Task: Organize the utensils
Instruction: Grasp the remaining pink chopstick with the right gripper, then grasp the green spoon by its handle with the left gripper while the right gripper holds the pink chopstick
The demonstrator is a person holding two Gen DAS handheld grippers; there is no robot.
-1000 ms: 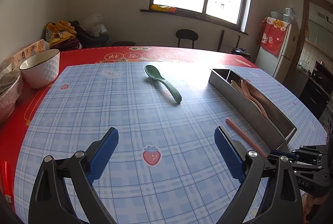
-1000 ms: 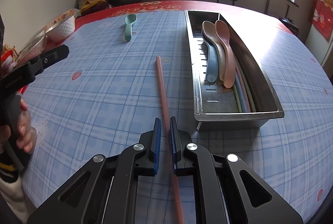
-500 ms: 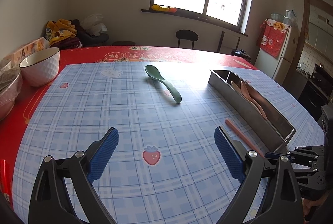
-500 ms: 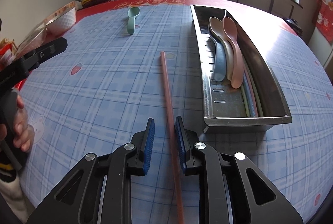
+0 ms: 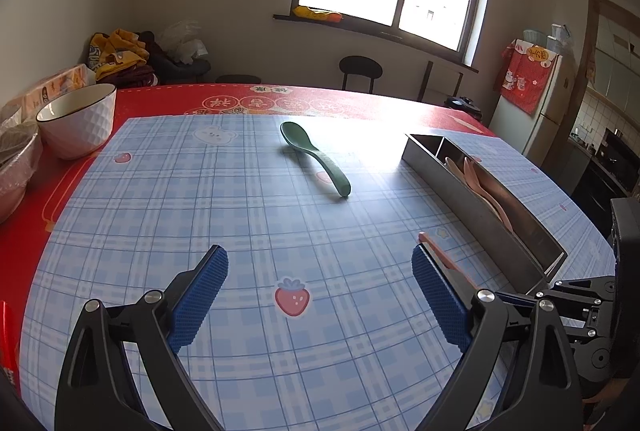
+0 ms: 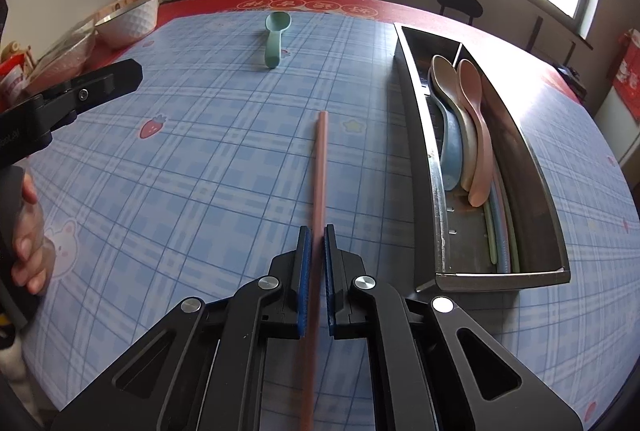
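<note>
A pink chopstick (image 6: 321, 159) lies on the blue plaid mat, pointing away from me, and my right gripper (image 6: 316, 231) is shut on its near part, both blue pads pressing its sides. Right of it stands a long metal tray (image 6: 416, 135) holding pale spoons (image 6: 474, 127) and a few thin sticks. A green spoon (image 6: 274, 39) lies far back on the mat. In the left wrist view my left gripper (image 5: 320, 255) hovers wide open over a strawberry print, holding nothing. The green spoon (image 5: 316, 153) is ahead of it, and the chopstick (image 5: 434, 249) and tray (image 5: 472, 207) are to its right.
A white bowl (image 5: 76, 119) and a clear wrapped dish (image 5: 16, 171) sit on the red cloth at the left edge. A hand (image 6: 28, 251) grips the left tool at the lower left of the right wrist view. Chairs, a fridge and a window lie beyond the table.
The right gripper's jaws, apart around the chopstick half a second ago, have closed onto it, and the gripper has shifted slightly. The left gripper has stayed still and open.
</note>
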